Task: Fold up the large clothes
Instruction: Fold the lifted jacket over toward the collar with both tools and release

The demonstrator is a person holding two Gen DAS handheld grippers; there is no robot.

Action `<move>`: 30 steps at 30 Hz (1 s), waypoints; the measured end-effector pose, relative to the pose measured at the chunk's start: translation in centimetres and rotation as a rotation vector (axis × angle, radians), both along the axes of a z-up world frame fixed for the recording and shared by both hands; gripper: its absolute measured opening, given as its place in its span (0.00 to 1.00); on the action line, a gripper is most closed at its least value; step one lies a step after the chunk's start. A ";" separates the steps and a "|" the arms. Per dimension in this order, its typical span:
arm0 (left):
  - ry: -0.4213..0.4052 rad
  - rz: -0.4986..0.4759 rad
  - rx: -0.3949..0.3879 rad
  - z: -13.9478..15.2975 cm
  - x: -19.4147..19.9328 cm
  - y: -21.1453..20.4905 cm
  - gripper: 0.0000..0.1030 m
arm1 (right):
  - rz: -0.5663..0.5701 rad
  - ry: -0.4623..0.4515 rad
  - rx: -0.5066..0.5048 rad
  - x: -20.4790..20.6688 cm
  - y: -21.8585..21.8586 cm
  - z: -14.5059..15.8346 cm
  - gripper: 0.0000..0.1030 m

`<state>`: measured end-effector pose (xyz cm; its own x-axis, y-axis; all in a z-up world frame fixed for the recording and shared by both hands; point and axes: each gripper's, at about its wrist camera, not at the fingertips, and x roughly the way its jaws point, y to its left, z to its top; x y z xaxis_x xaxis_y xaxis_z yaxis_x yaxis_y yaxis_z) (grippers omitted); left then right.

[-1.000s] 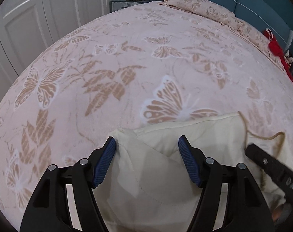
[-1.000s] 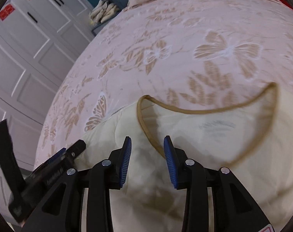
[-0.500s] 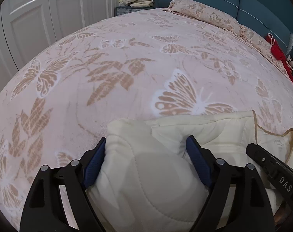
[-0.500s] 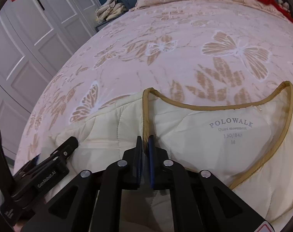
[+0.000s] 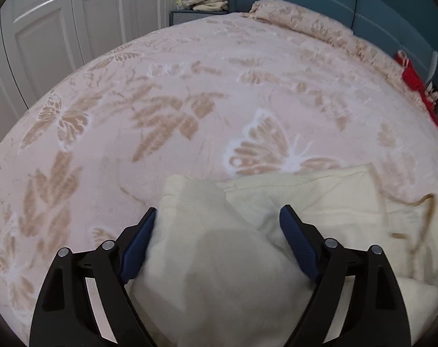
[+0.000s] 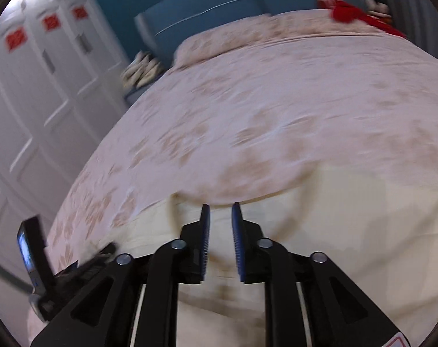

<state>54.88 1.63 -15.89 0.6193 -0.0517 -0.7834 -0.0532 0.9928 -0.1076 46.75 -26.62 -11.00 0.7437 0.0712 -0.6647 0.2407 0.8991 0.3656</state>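
1. The left tool (image 5: 217, 225) stands with its jaws wide apart, and a puffy fold of the cream quilted garment (image 5: 219, 260) bulges up between its blue pads. The left pad appears to touch the cloth, but I see no squeeze, so I judge it a loose straddle and no grip.
2. To do this step well, I judge the left tool should either close firmly on that folded sleeve edge or leave it entirely; a half hold would drag the padded layer askew.
3. The garment lies on the butterfly-print bed (image 5: 190, 101), at its near edge, under both tools, well apart from the pillow (image 5: 291, 14) by the headboard.
4. Its collar end, marked by the tan neckline trim (image 5: 421, 202), faces away from the person toward the headboard. The body runs back toward the person, so I judge the long axis to run up and down the bed; the hem is out of view.
5. The right tool (image 6: 220, 217) has its jaws a little apart and they have just been opening after a pinch; only a narrow gap shows, with the cream cloth below and nothing clamped.
6. That view is blurred, so seams are hard to read there. I judge the next pinch should take trim and quilting together, keeping the fold line straight.
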 end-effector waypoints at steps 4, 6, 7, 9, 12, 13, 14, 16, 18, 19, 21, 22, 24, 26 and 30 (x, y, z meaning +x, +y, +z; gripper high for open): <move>-0.074 -0.073 -0.135 5.5 -1.8 -2.8 0.89 | -0.147 0.083 -0.061 -3.8 -9.2 -0.4 0.25; -0.053 -0.156 -0.213 7.0 -1.5 -6.6 0.92 | -0.186 0.138 -0.009 -4.5 -12.1 -1.8 0.25; -0.044 -0.208 -0.246 7.3 -1.4 -8.2 0.91 | -0.207 0.158 0.043 -5.0 -13.8 -2.8 0.25; -0.031 -0.300 -0.229 8.0 -1.5 -13.4 0.90 | -0.216 0.170 0.090 -5.4 -15.0 -3.9 0.19; -0.039 -0.390 -0.175 7.9 -1.9 -19.4 0.90 | -0.195 0.170 0.121 -5.8 -15.9 -4.9 0.18; 0.023 -0.423 -0.161 6.7 -1.4 -21.8 0.90 | -0.187 0.170 0.122 -5.7 -15.9 -5.2 0.18; 0.076 -0.437 -0.148 5.4 -1.0 -23.4 0.90 | -0.184 0.168 0.123 -5.8 -15.7 -5.3 0.19; 0.155 -0.446 -0.102 2.7 -0.3 -25.9 0.74 | -0.173 0.158 0.128 -5.9 -15.9 -5.6 0.19; 0.220 -0.478 -0.078 0.4 -0.2 -27.6 0.43 | -0.166 0.150 0.140 -6.1 -15.6 -5.4 0.19; 0.240 -0.487 -0.082 -0.2 -0.1 -28.0 0.29 | -0.162 0.140 0.145 -6.2 -15.6 -5.2 0.19; 0.199 -0.484 -0.052 -0.4 -0.3 -28.5 0.12 | -0.151 0.121 0.125 -6.2 -15.4 -4.7 0.14; 0.192 -0.485 -0.038 -0.4 -0.4 -28.8 0.08 | -0.159 0.139 0.080 -6.1 -15.2 -4.8 0.11; 0.174 -0.473 -0.024 -0.7 -0.4 -28.8 0.05 | -0.178 0.174 0.039 -5.8 -15.2 -5.9 0.00; 0.174 -0.466 -0.030 -1.2 -0.3 -28.8 0.05 | -0.203 0.164 0.079 -5.9 -16.1 -6.9 0.00; 0.133 -0.451 -0.041 0.2 -0.4 -27.7 0.08 | -0.228 0.187 0.071 -5.7 -16.5 -6.6 0.00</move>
<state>54.46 -26.06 -15.72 0.4221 -0.3251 -0.8462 0.3667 0.9149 -0.1686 41.08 -43.11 -17.61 0.6106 -0.0327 -0.7912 0.5028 0.7880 0.3554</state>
